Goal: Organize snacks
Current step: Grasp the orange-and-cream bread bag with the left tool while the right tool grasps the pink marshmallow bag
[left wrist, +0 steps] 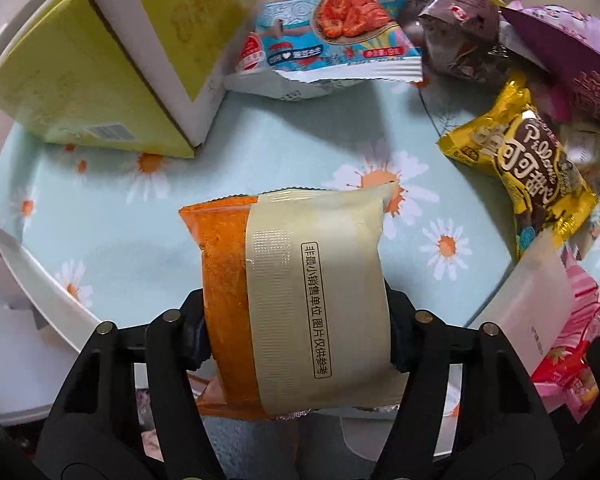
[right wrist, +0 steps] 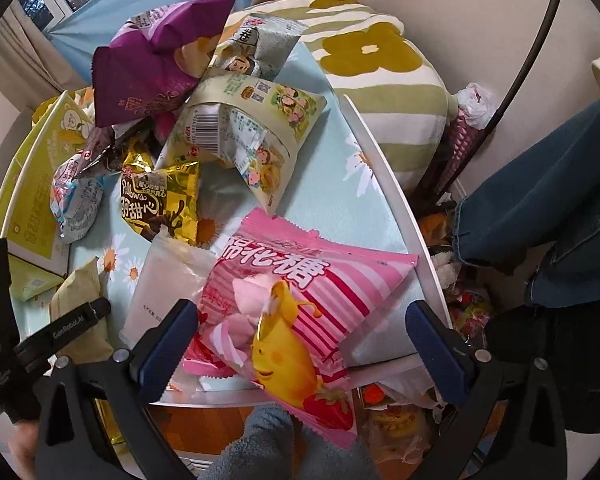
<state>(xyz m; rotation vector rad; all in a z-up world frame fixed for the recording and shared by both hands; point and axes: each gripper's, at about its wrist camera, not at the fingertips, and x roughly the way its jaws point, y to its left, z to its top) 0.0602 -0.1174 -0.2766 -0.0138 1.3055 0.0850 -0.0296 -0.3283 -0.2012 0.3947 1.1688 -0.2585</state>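
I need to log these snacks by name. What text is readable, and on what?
"非最小销售单位 图片仅供参考": orange and cream packet in the left gripper.
"Pillows": yellow packet.
"棉花糖": pink striped bag between the open right gripper fingers.
"GenRobot.AI": the left gripper, right wrist view.
Barcode digits, fine print: unreadable.

Both tools were black plastic with silver rivets at the pivots. The right tool [right wrist: 300, 344] carried dark blue pads [right wrist: 164, 344]; the left tool [left wrist: 298, 332] bore white "GenRobot.AI" lettering on its side.
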